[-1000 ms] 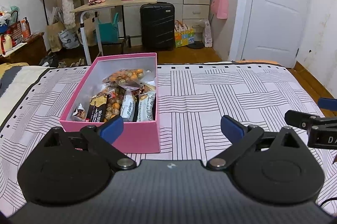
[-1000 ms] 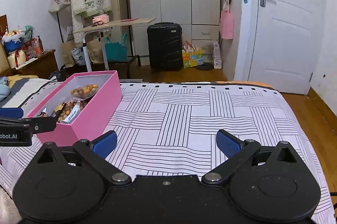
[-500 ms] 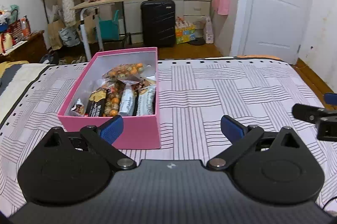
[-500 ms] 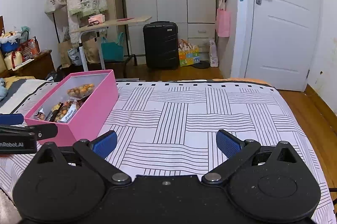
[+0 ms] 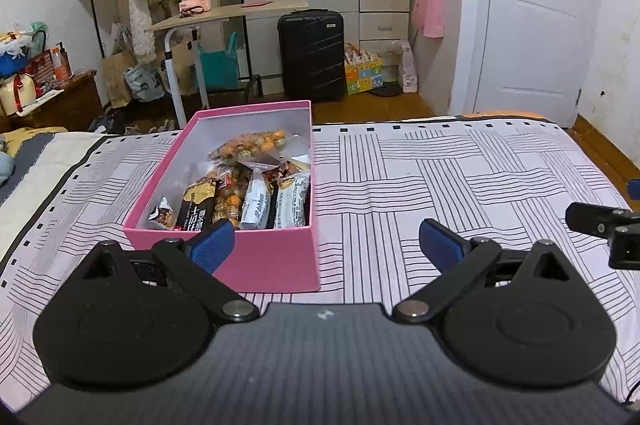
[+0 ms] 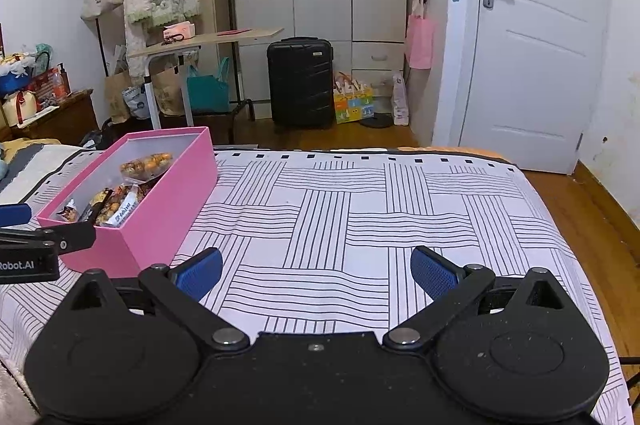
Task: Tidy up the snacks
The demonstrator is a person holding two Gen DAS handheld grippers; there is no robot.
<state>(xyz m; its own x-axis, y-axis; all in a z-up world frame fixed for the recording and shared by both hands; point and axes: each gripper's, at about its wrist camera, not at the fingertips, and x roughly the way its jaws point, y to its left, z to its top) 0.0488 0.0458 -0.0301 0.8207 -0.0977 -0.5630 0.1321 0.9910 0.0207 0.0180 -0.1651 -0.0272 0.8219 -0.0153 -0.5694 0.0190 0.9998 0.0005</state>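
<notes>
A pink box (image 5: 260,257) (image 6: 168,209) stands on the striped bed, filled with several snack packets (image 5: 256,185) (image 6: 120,201), among them a bag of orange round snacks (image 5: 252,145). My left gripper (image 5: 326,245) is open and empty, just in front of the box's near wall. My right gripper (image 6: 316,273) is open and empty over bare bedspread to the right of the box. Each gripper's tip shows at the edge of the other's view.
The bed (image 6: 360,209) with its line-patterned cover stretches to the right. Beyond its far edge are a black suitcase (image 5: 312,53), a small tilted table (image 5: 224,13), a clothes rack, a wardrobe and a white door (image 5: 536,17).
Both grippers have drawn back and risen slightly, so the box sits a little farther away in both views. Both stay open and empty.
</notes>
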